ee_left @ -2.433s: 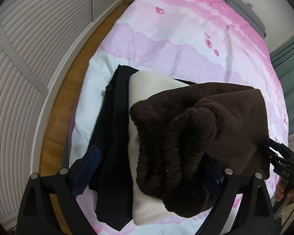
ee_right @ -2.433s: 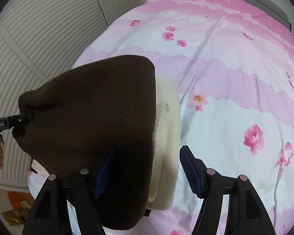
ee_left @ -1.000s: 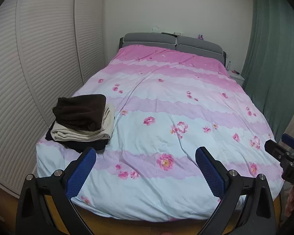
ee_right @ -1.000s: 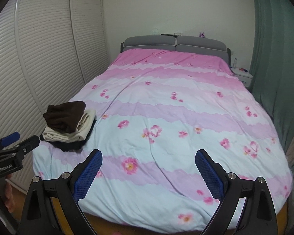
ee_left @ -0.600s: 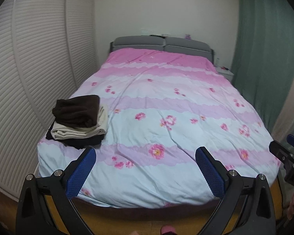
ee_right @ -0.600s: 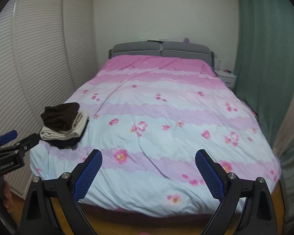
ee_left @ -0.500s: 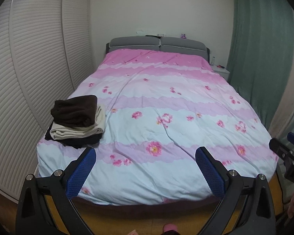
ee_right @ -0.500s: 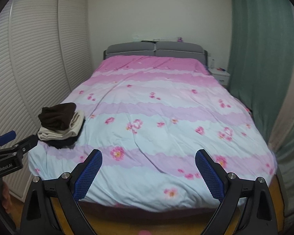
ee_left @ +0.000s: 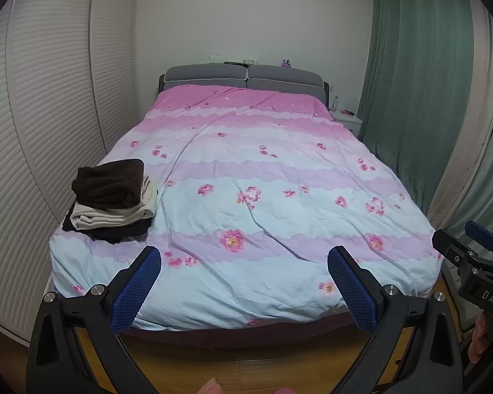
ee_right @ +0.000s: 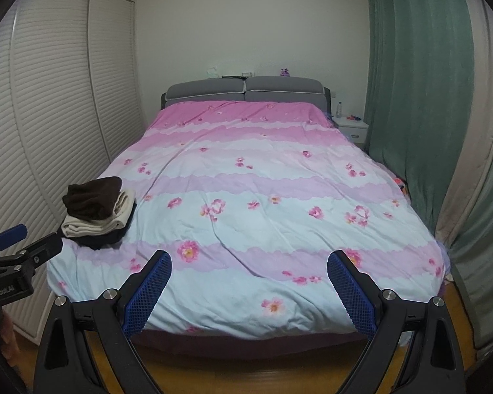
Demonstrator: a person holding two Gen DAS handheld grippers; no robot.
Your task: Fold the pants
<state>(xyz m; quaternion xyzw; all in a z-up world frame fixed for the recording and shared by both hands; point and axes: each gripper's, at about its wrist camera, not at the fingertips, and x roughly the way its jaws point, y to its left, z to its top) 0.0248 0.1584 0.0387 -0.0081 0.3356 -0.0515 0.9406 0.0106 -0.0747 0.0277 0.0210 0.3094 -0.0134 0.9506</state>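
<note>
The left gripper [ee_left: 245,287] is spread wide and holds nothing; the right gripper [ee_right: 249,289] is also spread wide with nothing in it. Both hang at the foot of the bed [ee_left: 246,282], well apart from the clothes. The folded brown pants [ee_left: 110,182] lie on top of a cream garment [ee_left: 115,213] and a black garment [ee_left: 118,231], stacked at the bed's near left corner. Slatted wardrobe doors [ee_left: 56,98] stand to the left, green curtains [ee_left: 410,82] to the right.

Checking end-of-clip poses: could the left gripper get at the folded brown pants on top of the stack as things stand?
Probably not without stepping in: the left gripper, jaws open, hangs off the bed's foot, the brown pants farther up.
</note>
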